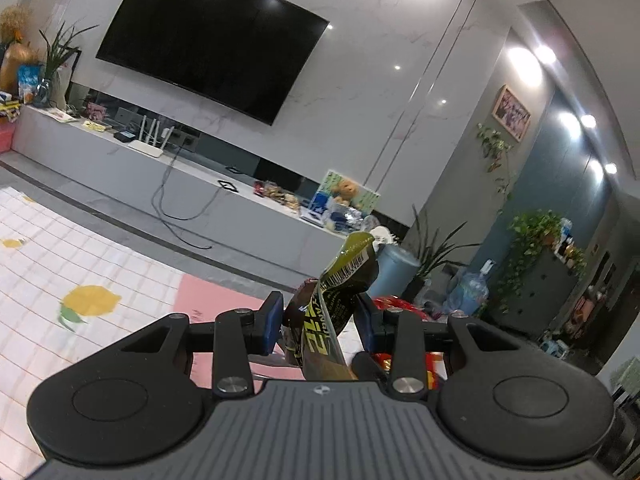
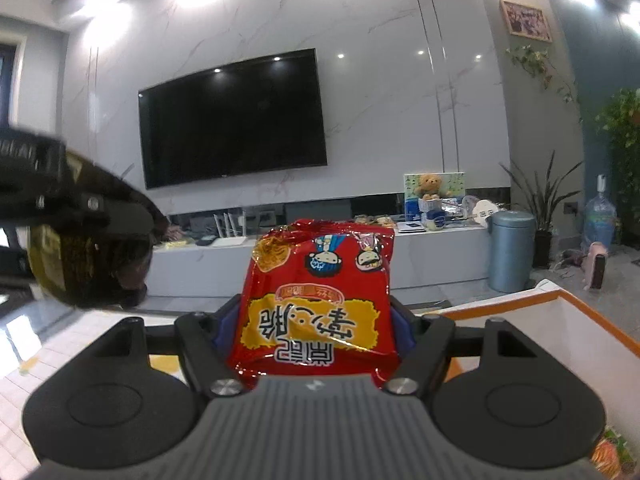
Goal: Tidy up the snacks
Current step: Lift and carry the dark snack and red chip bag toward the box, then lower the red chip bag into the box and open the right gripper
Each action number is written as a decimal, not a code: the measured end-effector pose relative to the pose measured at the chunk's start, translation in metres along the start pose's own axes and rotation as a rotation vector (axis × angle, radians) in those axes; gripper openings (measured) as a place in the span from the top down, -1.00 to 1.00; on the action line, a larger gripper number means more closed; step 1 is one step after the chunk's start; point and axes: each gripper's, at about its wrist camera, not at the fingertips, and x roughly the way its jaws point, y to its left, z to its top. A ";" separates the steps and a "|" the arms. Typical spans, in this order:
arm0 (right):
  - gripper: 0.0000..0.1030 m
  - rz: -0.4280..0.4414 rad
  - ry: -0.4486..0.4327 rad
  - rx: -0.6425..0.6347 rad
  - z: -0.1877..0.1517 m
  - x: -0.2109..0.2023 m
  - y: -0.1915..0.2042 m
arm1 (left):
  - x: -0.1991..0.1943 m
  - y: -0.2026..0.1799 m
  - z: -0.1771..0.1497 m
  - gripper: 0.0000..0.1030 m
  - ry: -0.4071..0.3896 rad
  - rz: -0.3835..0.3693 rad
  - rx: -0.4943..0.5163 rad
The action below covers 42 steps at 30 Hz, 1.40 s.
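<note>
A: What has the left claw (image 1: 320,320) got?

B: A dark olive snack packet (image 1: 340,292) with a barcode and yellow lettering. The blue pads (image 1: 272,320) are closed in on it from both sides, and its crumpled top sticks up past the fingertips, tilted to the right.

A: And the right claw (image 2: 316,320)?

B: Clamped on a red snack bag (image 2: 320,296) with cartoon figures and yellow print, upside down in that view. The jaws stand fairly wide, since the bag fills the gap between them.

A: Where are the two in relation to each other?

B: In the right wrist view the left claw with its olive packet shows blurred at the left edge, near the red bag but apart from it. Both packets are held up in the air.

A: Anything underneath?

B: A white box with an orange rim (image 2: 560,304) sits low on the right. On the left lies a checked mat with lemon prints (image 1: 80,272). Behind are a wall television (image 2: 232,120) and a long white counter (image 2: 440,248).
</note>
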 end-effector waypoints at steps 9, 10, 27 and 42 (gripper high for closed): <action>-0.37 0.065 0.006 -0.109 0.032 -0.042 -0.065 | 0.011 -0.040 -0.025 0.17 0.020 -0.071 -0.028; -0.37 0.064 0.013 -0.104 0.032 -0.044 -0.077 | 0.013 -0.044 -0.028 0.17 0.027 -0.081 -0.031; -0.37 0.014 0.513 0.237 0.001 0.090 -0.210 | 0.098 -0.081 -0.080 0.17 0.181 -0.133 -0.016; -0.43 -0.002 0.704 0.211 -0.026 0.178 -0.220 | 0.125 -0.064 -0.100 0.17 0.246 -0.141 -0.033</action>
